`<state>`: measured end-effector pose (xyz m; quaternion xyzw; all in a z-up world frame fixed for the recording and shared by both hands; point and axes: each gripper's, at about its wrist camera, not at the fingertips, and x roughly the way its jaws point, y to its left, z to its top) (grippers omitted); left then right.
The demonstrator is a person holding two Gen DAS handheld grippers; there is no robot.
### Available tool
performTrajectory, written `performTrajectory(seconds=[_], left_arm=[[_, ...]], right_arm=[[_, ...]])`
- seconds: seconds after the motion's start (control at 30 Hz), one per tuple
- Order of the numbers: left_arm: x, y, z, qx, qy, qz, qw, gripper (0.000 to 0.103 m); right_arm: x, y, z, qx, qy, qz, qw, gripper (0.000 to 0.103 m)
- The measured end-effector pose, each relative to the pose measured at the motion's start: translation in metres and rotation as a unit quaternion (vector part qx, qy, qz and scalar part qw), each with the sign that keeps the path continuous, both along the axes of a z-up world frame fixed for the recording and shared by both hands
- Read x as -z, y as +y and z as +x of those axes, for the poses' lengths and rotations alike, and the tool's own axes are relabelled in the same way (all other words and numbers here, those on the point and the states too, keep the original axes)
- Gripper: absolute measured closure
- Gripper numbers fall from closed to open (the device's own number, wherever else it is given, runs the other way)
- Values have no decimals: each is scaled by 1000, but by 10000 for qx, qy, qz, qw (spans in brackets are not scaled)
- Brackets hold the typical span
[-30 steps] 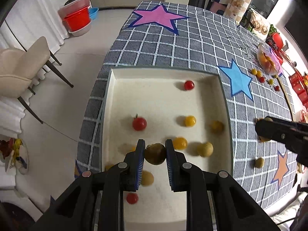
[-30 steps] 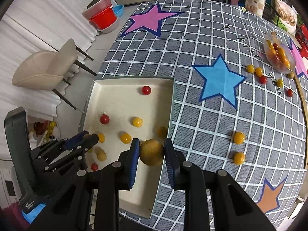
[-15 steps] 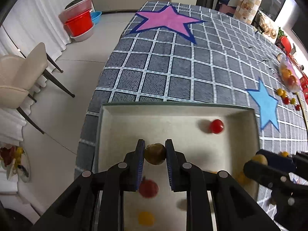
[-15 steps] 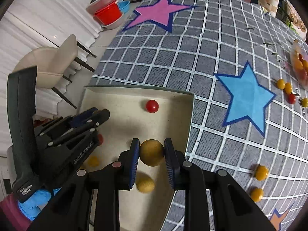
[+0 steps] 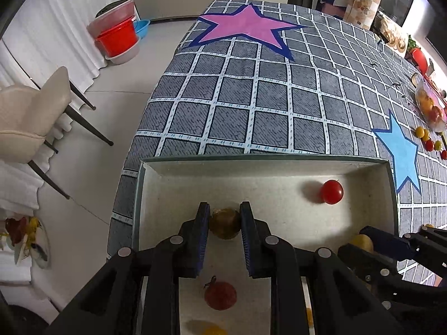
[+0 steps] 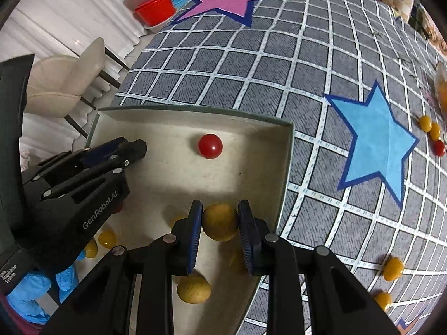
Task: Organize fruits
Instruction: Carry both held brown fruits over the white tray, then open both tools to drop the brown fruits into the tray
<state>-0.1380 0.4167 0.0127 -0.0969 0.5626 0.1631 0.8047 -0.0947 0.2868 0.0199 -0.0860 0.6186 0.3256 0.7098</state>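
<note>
A shallow cream tray (image 5: 262, 158) (image 6: 195, 111) lies on the checked tablecloth with several small red and yellow fruits in it. My left gripper (image 5: 225, 220) is shut on a dull olive-brown fruit (image 5: 225, 223), held low over the tray's far left part. My right gripper (image 6: 220, 219) is shut on a yellow round fruit (image 6: 220, 221) near the tray's right wall. A red tomato (image 5: 331, 191) (image 6: 210, 146) rests by the far wall. The left gripper's fingers (image 6: 111, 153) show at the left of the right wrist view, and the right gripper (image 5: 368, 243) at the lower right of the left wrist view.
More yellow and red fruits (image 6: 431, 134) lie loose on the cloth at the right, with two yellow ones (image 6: 393, 268) nearer. A clear bag of fruit (image 5: 428, 106) sits far right. A beige chair (image 5: 30, 111) and stacked tubs (image 5: 117, 39) stand on the floor left of the table.
Both grippers moved forward and down over the tray, each still gripping its fruit. The tray's far wall and the red tomato now look much closer.
</note>
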Motion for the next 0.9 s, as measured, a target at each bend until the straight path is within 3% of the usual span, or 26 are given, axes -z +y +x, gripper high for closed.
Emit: performTrajectory(seconds=[0.03, 0.1, 0.13, 0.17, 0.37, 0.4, 0.63, 0.9], left_arm=[[0, 0, 0, 8, 2, 1, 10000, 79], [-2, 1, -1, -11, -17, -24, 10000, 64], [-4, 1, -3, -33, -70, -32, 10000, 39], [-8, 2, -5, -75, -178, 37, 9998, 30], [-27, 8, -11, -127, -439, 51, 9989, 30], [-30, 9, -13, -134, -461, 39, 9988, 30], [-49, -10, -17, 173, -395, 200, 9989, 30], [-62, -93, -3, 1014, -346, 6, 9942, 30]], right_arm=[[1, 2, -2, -30, -28, -15, 10000, 75], [2, 5, -4, -99, -40, -27, 9999, 74], [2, 7, -5, -105, -36, -26, 9999, 74], [2, 8, -6, -120, -49, -27, 9999, 73], [-15, 4, -21, -277, -212, 251, 9991, 34], [-20, 3, -23, -289, -265, 277, 9988, 24], [-49, -41, -31, 175, -360, 538, 9977, 22], [-46, -142, -22, 1189, -319, 147, 9923, 22]])
